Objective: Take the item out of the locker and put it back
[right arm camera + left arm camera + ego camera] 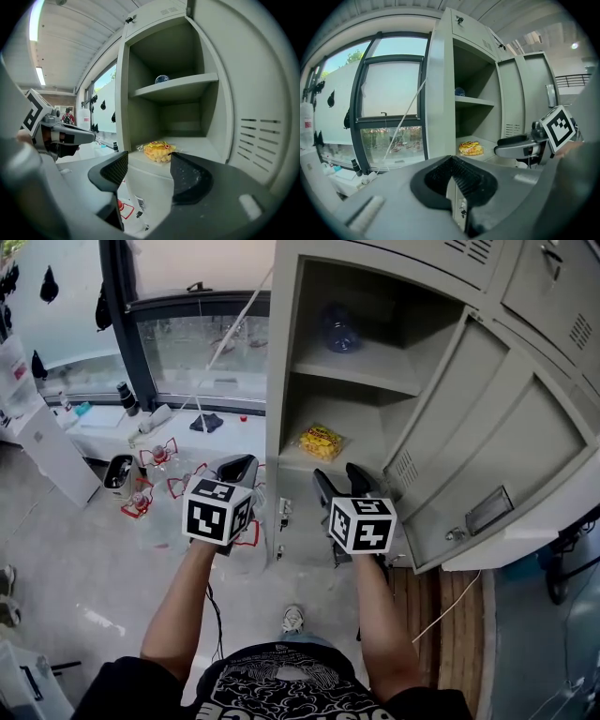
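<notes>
Right gripper view puts the yellow snack packet straight ahead of our right gripper, jaws apart and empty, lying crosswise near the front of the locker's lower shelf, while our left gripper, jaws together, hangs farther off.

Black T-shirt with white print

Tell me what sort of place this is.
Probably a workshop or lab with staff storage: a grey metal locker bank stands open beside a large window, with a cluttered white bench under it and strip lights overhead.
</notes>
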A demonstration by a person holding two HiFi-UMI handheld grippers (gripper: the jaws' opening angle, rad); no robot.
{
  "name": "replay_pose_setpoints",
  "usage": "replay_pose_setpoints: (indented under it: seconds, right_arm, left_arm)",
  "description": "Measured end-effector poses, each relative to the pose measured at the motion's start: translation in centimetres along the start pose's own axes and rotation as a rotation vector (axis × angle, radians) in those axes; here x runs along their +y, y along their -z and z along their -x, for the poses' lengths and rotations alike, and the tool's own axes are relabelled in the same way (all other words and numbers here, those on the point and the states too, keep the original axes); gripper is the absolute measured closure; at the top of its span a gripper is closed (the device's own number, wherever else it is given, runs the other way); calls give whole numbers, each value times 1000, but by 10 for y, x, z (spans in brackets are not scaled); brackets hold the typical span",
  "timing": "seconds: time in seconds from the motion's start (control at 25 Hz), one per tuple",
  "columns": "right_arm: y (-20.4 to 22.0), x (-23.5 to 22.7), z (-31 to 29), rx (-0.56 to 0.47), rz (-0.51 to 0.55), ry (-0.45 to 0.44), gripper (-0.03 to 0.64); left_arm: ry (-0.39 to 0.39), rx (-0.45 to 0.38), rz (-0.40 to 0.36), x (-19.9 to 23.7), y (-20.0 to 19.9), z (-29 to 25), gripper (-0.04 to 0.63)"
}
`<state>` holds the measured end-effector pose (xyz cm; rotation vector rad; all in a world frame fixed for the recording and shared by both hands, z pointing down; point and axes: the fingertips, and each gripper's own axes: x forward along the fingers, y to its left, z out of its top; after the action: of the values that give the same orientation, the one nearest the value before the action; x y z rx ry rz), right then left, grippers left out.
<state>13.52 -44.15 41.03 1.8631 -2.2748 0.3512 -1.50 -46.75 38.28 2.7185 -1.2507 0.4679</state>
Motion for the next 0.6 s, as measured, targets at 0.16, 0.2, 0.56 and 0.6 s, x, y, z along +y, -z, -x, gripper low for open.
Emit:
replay_pose_setpoints:
  seconds: [0.16,0.2,0.56,0.6]
  right_arm:
    - [4,-7,-15,19,-4,6,357]
    - [5,-9,-18,22,-5,9,363]
    - [7,-17,-36,39,-3,14,409]
    - [7,-17,-38,40,2,16,416]
  left_arm:
    - [-13,5,-3,6,-1,-8,594]
    - [-16,7,-3,7,-1,-9,594]
    - [-38,9,-4,17,-7,-18,594]
    - [-41,8,-3,19,-7,-18,594]
